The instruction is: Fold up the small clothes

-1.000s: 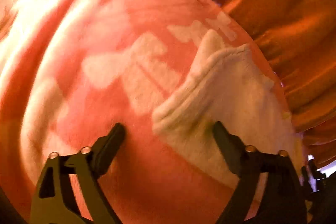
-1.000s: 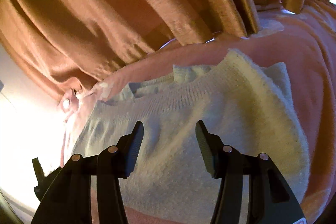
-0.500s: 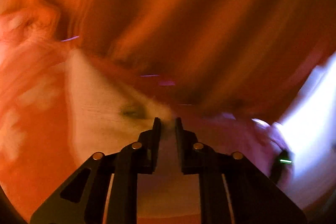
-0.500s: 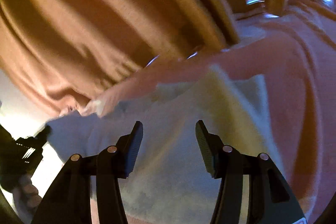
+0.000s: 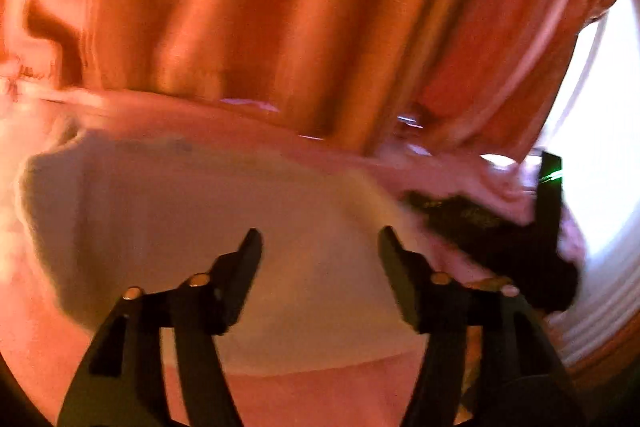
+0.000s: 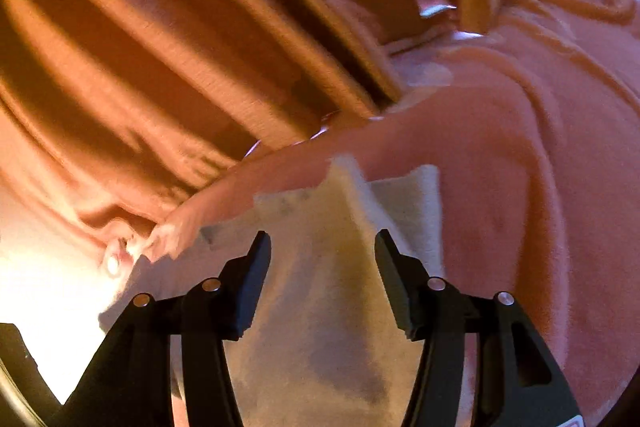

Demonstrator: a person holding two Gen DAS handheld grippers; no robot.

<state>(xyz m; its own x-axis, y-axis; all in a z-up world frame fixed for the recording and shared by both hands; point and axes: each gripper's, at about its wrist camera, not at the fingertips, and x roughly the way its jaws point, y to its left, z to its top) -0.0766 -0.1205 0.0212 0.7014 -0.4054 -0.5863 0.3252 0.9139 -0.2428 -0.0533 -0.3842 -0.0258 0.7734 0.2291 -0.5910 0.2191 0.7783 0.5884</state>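
we look along our left gripper [image 5: 320, 245] at a cream knitted garment [image 5: 200, 227] lying flat on a pink cover [image 5: 320, 395]. its jaws are opening – nothing sits between the pads, and the cloth lies beneath them, not pinched. the garment spreads from the far left of this view to just past the right finger, with one edge running across near the bottom. behind it hangs an orange curtain [image 5: 280, 7] in deep pleats, and bright light comes in at the right edge. to the right, a dark blurred shape [image 5: 500, 235] shows close to the garment's far corner; we cannot tell exactly what it is.

in the right wrist view, our right gripper [image 6: 322, 247] stands released too, its jaws also opening, with only the garment [image 6: 320, 287] below the gap. here the cloth shows a raised fold – a ridge running up from between the fingers towards the back, with a flatter flap [image 6: 412, 195] just beside it on the right. the pink cover [image 6: 540, 167] rises behind, and the curtain [image 6: 180, 47] fills the upper left.
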